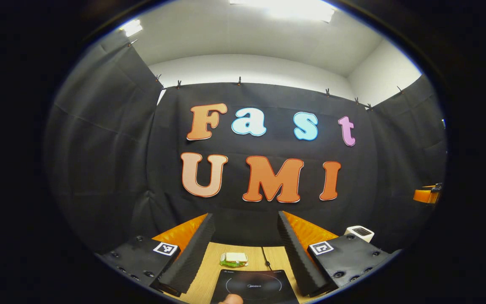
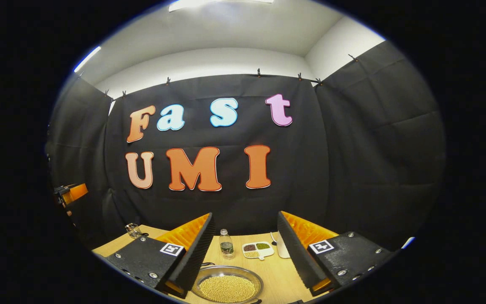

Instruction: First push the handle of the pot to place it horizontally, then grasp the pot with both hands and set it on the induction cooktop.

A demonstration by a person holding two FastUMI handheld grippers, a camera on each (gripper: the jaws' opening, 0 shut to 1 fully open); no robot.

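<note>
In the right gripper view a shallow metal pot full of yellow beans sits on the wooden table, low between my fingers. My right gripper stands open above and behind it, touching nothing. A dark stub at the pot's near rim may be its handle; I cannot tell. The left gripper view has the black induction cooktop flat on the table, with its cord running back. My left gripper hangs open over it, holding nothing.
A green and white block lies behind the cooktop, and a white box stands to the right. Behind the pot stand a water bottle, a divided dish of beans and a glass jar.
</note>
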